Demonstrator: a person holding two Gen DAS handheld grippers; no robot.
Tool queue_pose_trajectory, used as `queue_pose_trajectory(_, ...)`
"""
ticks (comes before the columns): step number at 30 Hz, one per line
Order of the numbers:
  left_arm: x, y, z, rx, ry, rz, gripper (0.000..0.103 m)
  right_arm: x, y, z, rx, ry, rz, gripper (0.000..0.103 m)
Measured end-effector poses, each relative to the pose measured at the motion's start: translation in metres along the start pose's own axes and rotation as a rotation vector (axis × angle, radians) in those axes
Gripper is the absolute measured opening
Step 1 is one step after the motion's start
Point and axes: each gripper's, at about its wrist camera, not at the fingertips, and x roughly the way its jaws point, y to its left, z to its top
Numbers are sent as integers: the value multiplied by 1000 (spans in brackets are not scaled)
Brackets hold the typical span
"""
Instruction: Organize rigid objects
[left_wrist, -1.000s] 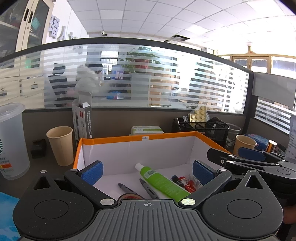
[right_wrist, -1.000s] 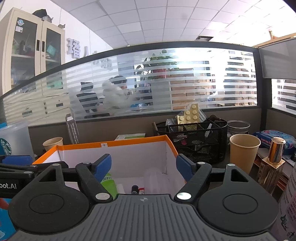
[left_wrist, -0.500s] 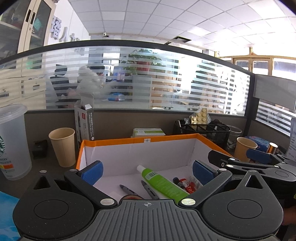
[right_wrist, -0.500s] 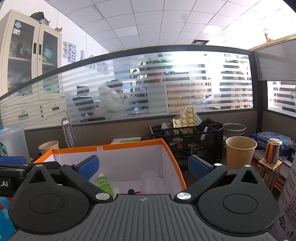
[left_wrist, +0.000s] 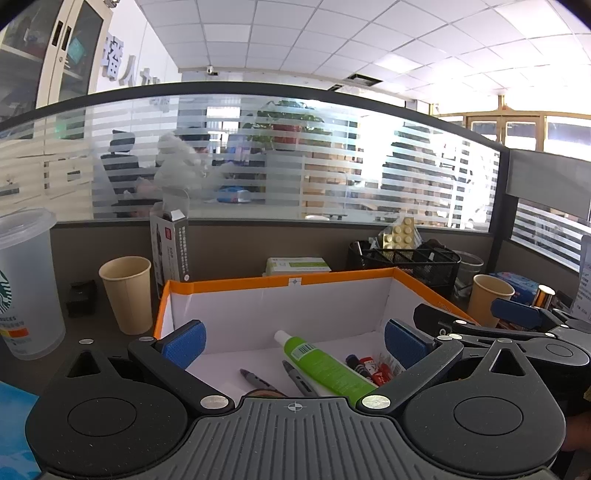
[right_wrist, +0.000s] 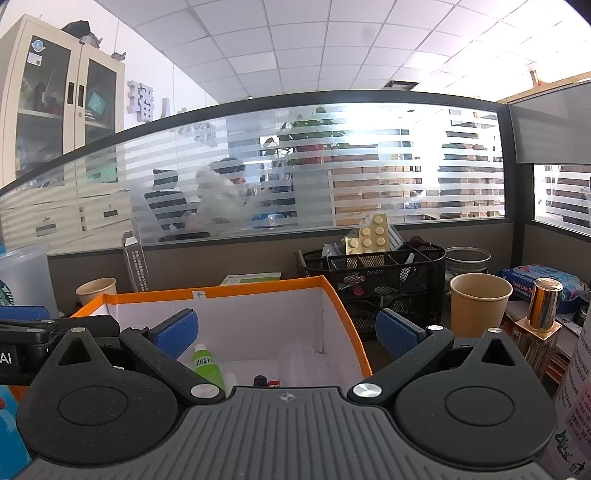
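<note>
An orange-rimmed white box (left_wrist: 295, 282) (right_wrist: 229, 291) stands in front of both grippers. Inside lie a green tube (left_wrist: 325, 365) (right_wrist: 207, 363), two grey pens (left_wrist: 295, 376), small red and black markers (left_wrist: 369, 367) and a clear plastic piece (right_wrist: 295, 360). My left gripper (left_wrist: 293, 341) hangs open over the box's near side, nothing between its blue pads. My right gripper (right_wrist: 284, 332) is open wide over the box's right corner, also holding nothing. It shows at the right in the left wrist view (left_wrist: 476, 314).
A black mesh organiser (right_wrist: 373, 284) with pill blisters stands behind the box on the right, beside a paper cup (right_wrist: 478, 304) and a gold-capped bottle (right_wrist: 543, 314). On the left stand another paper cup (left_wrist: 127, 293), a grey carton (left_wrist: 171, 249) and a large plastic cup (left_wrist: 26, 284).
The right gripper's jaws have spread wider apart. Both hands have kept their place over the box.
</note>
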Motion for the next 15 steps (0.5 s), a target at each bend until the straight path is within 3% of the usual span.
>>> queue_pose_trajectory(6, -3, 2, 1, -7, -11, -5, 103, 0, 0, 0, 0, -1, 1, 103)
queue_pose_trajectory(15, -12, -6, 2, 34, -72, 88, 103, 0, -1, 1, -4, -3, 6, 103)
